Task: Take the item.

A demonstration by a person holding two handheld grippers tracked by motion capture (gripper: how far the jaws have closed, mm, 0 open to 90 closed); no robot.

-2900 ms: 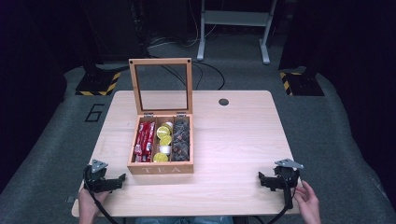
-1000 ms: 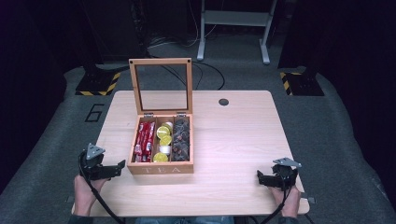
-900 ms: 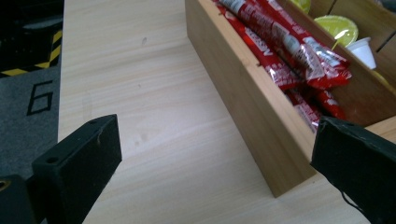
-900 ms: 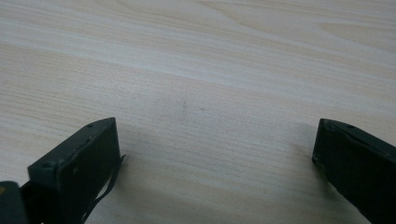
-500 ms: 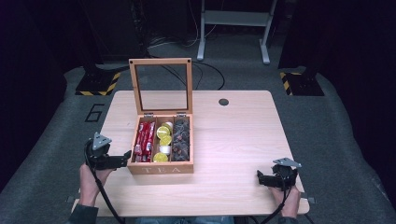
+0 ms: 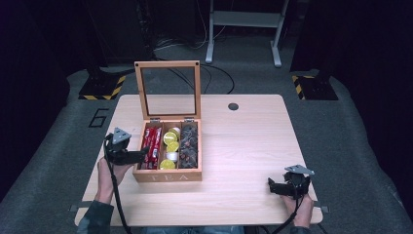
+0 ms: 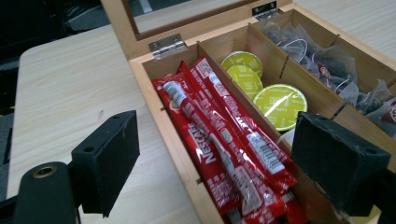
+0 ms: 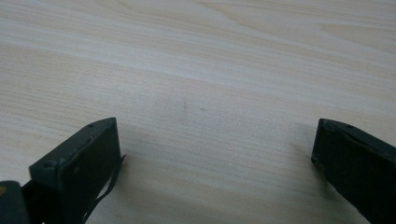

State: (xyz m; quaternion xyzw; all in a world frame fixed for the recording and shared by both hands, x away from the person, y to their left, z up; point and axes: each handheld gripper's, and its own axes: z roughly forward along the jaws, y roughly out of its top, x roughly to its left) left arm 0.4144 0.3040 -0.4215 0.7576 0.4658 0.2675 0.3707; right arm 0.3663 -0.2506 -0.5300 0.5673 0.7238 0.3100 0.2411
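A wooden tea box [image 6: 168, 176] stands at the table's left middle, its glass lid [image 6: 168, 66] upright. It holds red Nescafe sachets [image 7: 205, 135] on the left, yellow-green capsules [image 7: 280, 100] in the middle and dark tea bags [image 7: 327, 60] on the right. My left gripper [image 6: 142, 155] hangs at the box's left wall, open. Its jaws have just been closing a little and straddle the red sachets [image 6: 152, 144] from above without touching them. My left gripper [image 7: 219, 163] grips nothing. My right gripper [image 6: 272, 186] rests open near the front right corner, and in its own view it [image 8: 215, 158] faces bare wood.
The light wooden table [image 6: 243, 146] has a dark cable hole [image 6: 233, 106] near its far edge. Yellow-black striped bases [image 6: 102, 87] stand on the floor behind the table, with a white frame farther back.
My left gripper has risen and moved right from the table's left edge to the box's left compartment. The right gripper has stayed where it was.
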